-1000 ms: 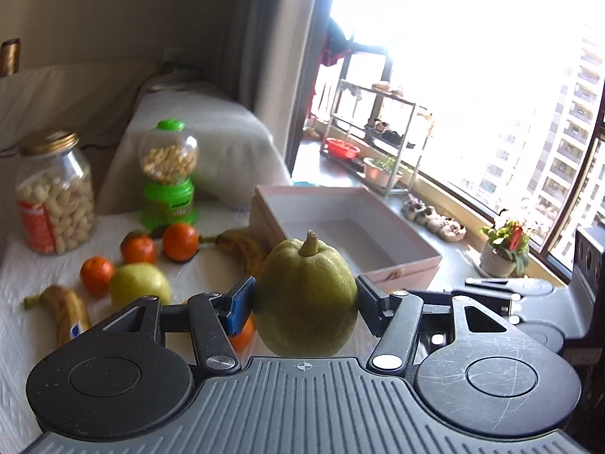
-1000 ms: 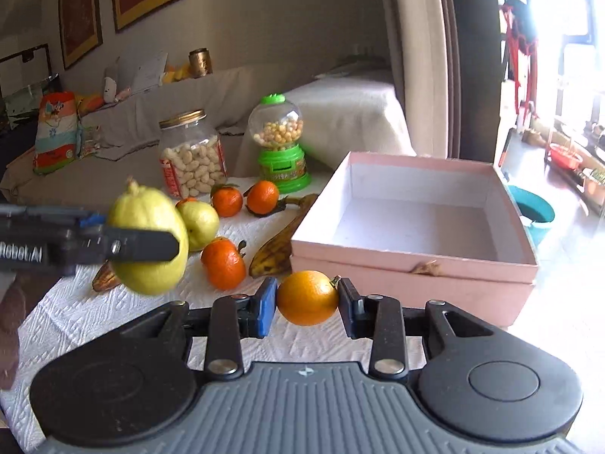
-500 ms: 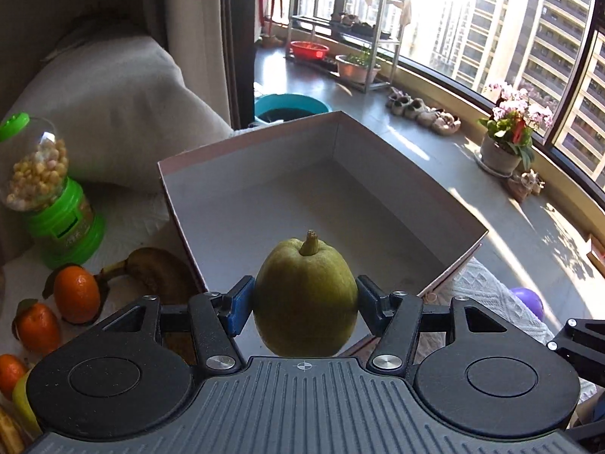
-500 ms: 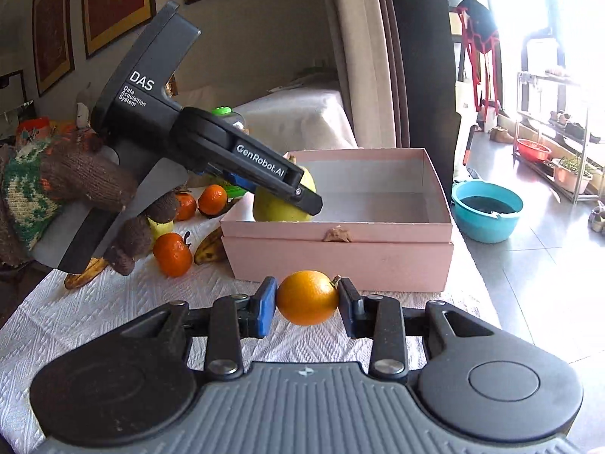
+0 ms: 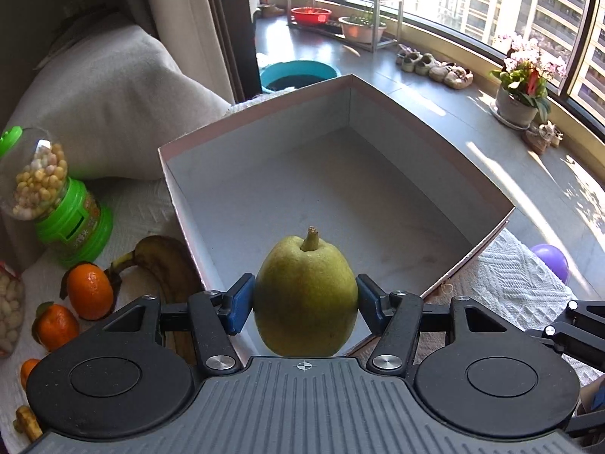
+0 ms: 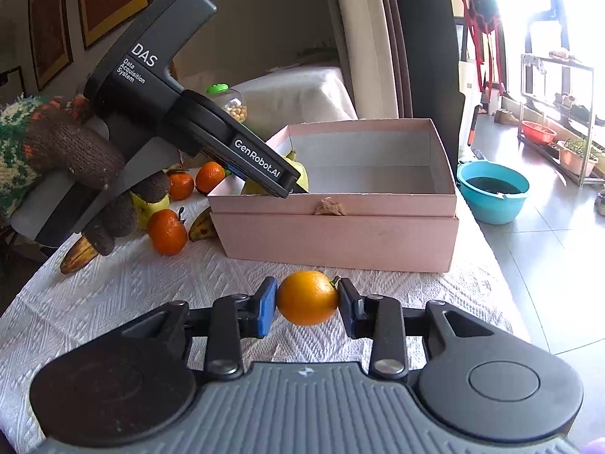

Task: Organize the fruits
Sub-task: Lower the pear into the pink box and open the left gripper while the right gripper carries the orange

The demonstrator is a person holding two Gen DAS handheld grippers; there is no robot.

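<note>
Our left wrist view rides just behind the left gripper (image 5: 305, 304), tilted down, close over the pink box (image 5: 261, 140), facing the windows. Our right wrist view sits low behind the right gripper (image 6: 307, 299), near the white tablecloth (image 6: 124, 287), looking level at the box's long side from farther back. Both share the box, the candy dispenser (image 5: 56, 204) and the tangerines (image 5: 90, 291); ours on the right also catches the left gripper's body.

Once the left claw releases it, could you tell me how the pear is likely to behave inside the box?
The pear looks rounded and bottom-heavy, so it may wobble or tip sideways. The box has a flat, bare floor, so it could roll until a wall stops it. It looks firm between the pads.
</note>
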